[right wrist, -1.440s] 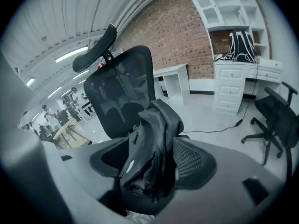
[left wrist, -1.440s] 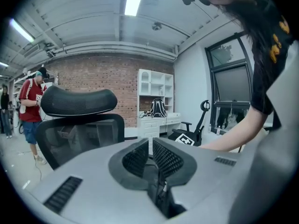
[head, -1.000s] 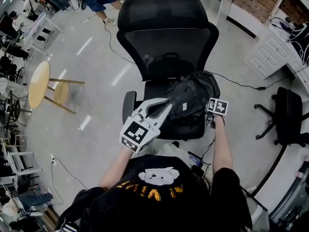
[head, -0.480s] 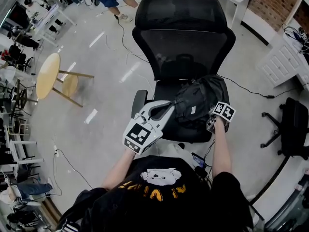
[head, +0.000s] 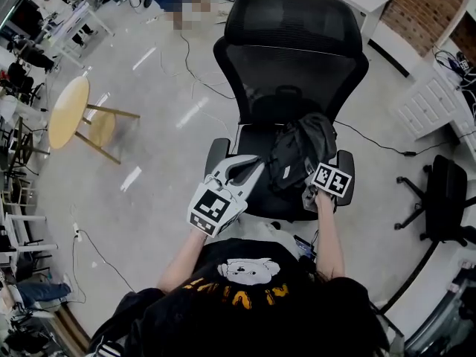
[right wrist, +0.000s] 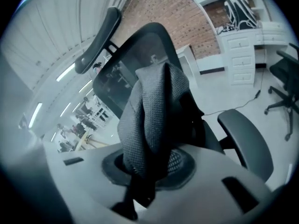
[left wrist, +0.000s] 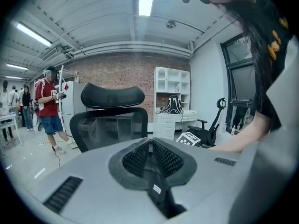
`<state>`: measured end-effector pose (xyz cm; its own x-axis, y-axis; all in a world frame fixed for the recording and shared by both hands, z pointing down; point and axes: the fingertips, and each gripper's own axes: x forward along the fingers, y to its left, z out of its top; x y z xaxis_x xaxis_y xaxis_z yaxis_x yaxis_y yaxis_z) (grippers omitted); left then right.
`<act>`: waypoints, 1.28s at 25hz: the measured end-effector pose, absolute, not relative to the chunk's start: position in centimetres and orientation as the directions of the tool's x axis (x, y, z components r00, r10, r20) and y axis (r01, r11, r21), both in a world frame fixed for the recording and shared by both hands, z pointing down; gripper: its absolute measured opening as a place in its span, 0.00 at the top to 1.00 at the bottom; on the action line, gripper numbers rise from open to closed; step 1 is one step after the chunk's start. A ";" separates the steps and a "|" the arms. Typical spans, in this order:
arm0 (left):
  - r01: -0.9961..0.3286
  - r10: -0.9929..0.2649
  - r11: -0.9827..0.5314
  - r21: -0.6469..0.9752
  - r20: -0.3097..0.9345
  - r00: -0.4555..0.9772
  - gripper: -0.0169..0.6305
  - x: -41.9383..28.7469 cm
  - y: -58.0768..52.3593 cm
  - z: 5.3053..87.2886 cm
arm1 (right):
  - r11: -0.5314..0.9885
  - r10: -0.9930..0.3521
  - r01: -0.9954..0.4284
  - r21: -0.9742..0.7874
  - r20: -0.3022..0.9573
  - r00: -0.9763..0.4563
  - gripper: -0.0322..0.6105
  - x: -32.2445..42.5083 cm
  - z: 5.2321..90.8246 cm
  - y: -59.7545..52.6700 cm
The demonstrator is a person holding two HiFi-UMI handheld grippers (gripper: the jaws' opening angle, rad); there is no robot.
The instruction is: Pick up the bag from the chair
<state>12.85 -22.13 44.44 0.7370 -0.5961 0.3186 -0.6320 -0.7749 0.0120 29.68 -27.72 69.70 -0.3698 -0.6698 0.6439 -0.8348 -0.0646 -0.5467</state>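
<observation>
**Right gripper clamped on bag, lift not finished**

Right gripper has its jaws pinched on a thick fold of the bag; they have just been closing, with that grey-black fabric between the pads. Left gripper has its jaws together, tips right beside the bag's left edge at the centre of the head view. In its own view a dark strip with a small white tag lies in the slot below the pads. I cannot tell whether that strip belongs to the bag.

The bag is on the chair, bunched up and drawn tall toward the right gripper. Its lower part looks to rest on the seat, just right of centre in the head view.

Judged from this, the grasp is made and the bag is pulled up at one end. What is left is to raise it clear of the seat and bring it away from the chair.

As a container, the bag shows no opening in any view, so what it holds cannot be seen. It sags like soft, lightly filled cloth. At the right edge of the head view a white drawer unit has its drawers shut.
</observation>
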 end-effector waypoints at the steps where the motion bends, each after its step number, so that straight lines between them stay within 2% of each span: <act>1: -0.633 -0.598 -0.774 0.009 0.314 0.737 0.93 12.2 -22.1 44.4 | -0.038 -0.667 -0.847 -0.530 0.644 -0.374 0.85 28.6 68.9 -27.6; 5: -0.631 -0.598 -0.776 0.018 0.300 0.743 0.93 9.4 -22.5 44.2 | 0.042 -0.671 -0.884 -0.465 0.643 -0.370 0.86 24.9 65.2 -27.2; 9: -0.614 -0.578 -0.788 0.043 0.293 0.762 0.93 5.8 -22.8 44.5 | 0.042 -0.715 -0.892 -0.451 0.610 -0.342 0.86 22.4 60.6 -26.4; 19: -0.509 -0.475 -0.859 0.057 0.286 0.832 0.93 0.2 -23.8 45.2 | -0.043 -0.841 -0.836 -0.547 0.472 -0.264 0.86 17.0 50.3 -23.1; 27: -0.365 -0.337 -0.928 0.067 0.262 0.904 0.93 -1.4 -21.9 45.0 | -0.148 -0.893 -0.846 -0.513 0.437 -0.109 0.86 13.6 46.1 -18.7; 32: -0.287 -0.255 -0.954 0.084 0.271 0.928 0.93 -2.3 -19.8 45.9 | -0.241 -0.889 -0.838 -0.490 0.457 -0.011 0.86 12.8 45.8 -14.9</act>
<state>-2.34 -19.81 45.90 0.9282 -0.2552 0.2707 -0.2868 -0.9543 0.0839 12.79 -14.90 45.84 -0.0112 -0.8894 0.4570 -0.8378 -0.2411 -0.4898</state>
